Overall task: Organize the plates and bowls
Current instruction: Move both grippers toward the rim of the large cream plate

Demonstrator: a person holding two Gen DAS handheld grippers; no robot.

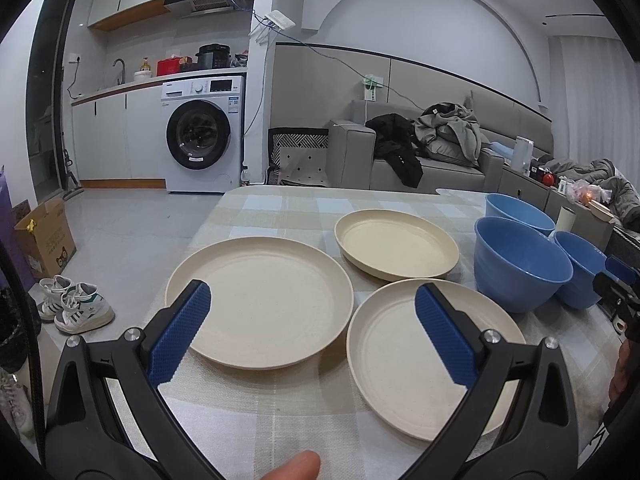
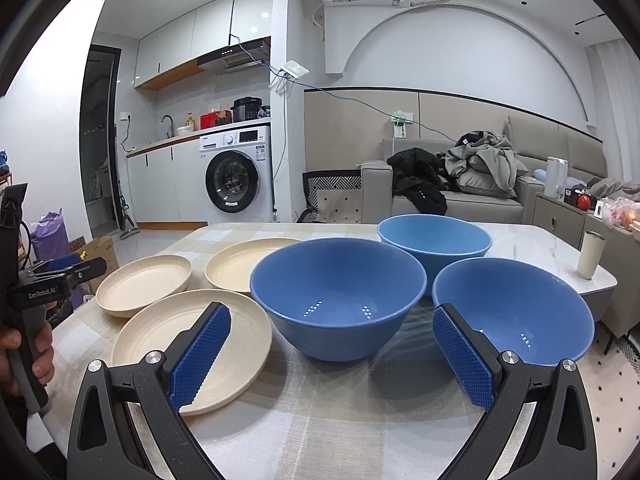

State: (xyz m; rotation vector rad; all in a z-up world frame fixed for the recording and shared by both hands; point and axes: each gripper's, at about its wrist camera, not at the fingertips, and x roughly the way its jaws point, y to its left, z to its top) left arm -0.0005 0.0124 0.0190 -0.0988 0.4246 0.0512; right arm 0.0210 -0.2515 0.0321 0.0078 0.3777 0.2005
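- Two grippers hover near the tabletop (image 1: 280, 216) edge — left gripper (image 1: 312, 304) and right gripper (image 2: 332, 328), jaws apart, holding nothing.
- Three plates (image 1: 260, 300) lie separately to the left; three bowls (image 2: 340, 292) stand separately to the right — nothing stacked yet.
- Farther back, the tabletop is bare, offering stacking room.

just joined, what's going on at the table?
A person holds two handheld grippers over a checked tablecloth. Left gripper hovers open over three cream plates, right gripper open in front of three blue bowls. Nothing is gripped or stacked yet; all six pieces sit separately.
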